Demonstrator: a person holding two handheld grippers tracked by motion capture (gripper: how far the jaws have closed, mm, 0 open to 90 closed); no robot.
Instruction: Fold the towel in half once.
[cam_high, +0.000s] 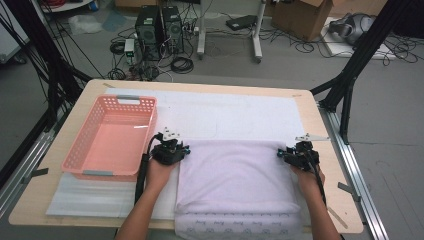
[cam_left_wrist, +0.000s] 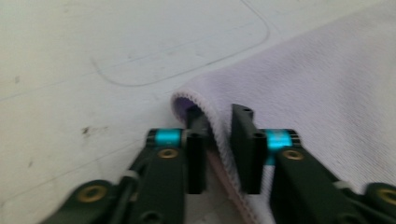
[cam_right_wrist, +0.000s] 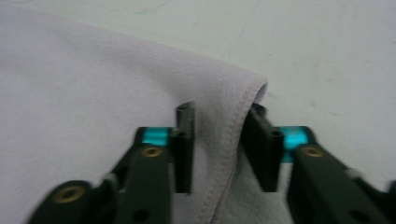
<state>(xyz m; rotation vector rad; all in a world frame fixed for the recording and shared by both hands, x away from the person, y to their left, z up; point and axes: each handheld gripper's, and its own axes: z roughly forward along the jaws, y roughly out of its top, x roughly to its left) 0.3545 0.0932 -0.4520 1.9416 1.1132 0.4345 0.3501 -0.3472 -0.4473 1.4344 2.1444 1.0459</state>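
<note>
Cloth is the item in hand: a pale lilac towel (cam_high: 235, 175) is lying folded on the white mat (cam_high: 240, 112) covering the bench (cam_high: 322, 150), its folded edge facing away from the person. It is looking soft, light and limp, so it is likely sagging between holds and needing both far corners taken together. The left tongs (cam_left_wrist: 218, 140) are pinching the hemmed far-left corner, the stitched edge standing up between the jaws. The right tongs (cam_right_wrist: 218, 142) are closing on the far-right corner, the hem running between the jaws, though a sliver of gap is making a firm grip hard to confirm. The layers may be slipping apart if only the top ply is caught. A pink basket (cam_high: 112, 137) is standing just left of the towel, beside the left hand (cam_high: 159, 175), and could be obstructing a leftward sweep. Cables and computer towers (cam_high: 160, 30) are lying on the floor beyond the bench, well clear.
</note>
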